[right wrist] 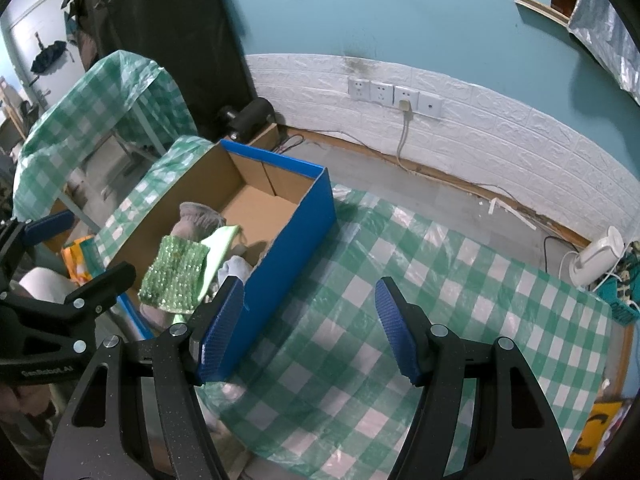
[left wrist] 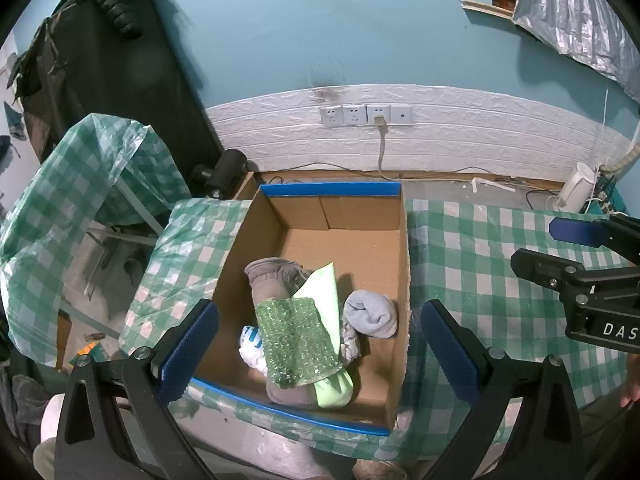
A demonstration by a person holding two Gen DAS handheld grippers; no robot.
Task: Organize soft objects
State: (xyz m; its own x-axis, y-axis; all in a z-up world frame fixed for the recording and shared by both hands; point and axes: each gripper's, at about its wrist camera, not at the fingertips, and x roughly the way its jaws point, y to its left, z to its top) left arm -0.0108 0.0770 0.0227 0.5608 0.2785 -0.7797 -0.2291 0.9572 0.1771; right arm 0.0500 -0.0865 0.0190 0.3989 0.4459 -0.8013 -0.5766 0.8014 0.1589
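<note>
A blue cardboard box [left wrist: 400, 280] stands on the green checked table. In it lie a green sequined cloth [left wrist: 298, 340] on top of a light green cloth [left wrist: 324, 292], a grey sock [left wrist: 268, 280], a light blue rolled sock [left wrist: 372, 314] and a white and blue cloth [left wrist: 250, 346]. My left gripper [left wrist: 316, 348] is open and empty above the box's near end. My right gripper [right wrist: 310, 330] is open and empty over the table right of the box [right wrist: 296, 248]. The sequined cloth [right wrist: 174, 278] shows there too.
The checked tablecloth [right wrist: 440, 300] covers the table right of the box. A second covered table [left wrist: 80, 168] stands at the left. Wall sockets [left wrist: 366, 114], cables and a white appliance [right wrist: 596, 256] lie along the far wall. A dark cabinet [left wrist: 120, 80] stands back left.
</note>
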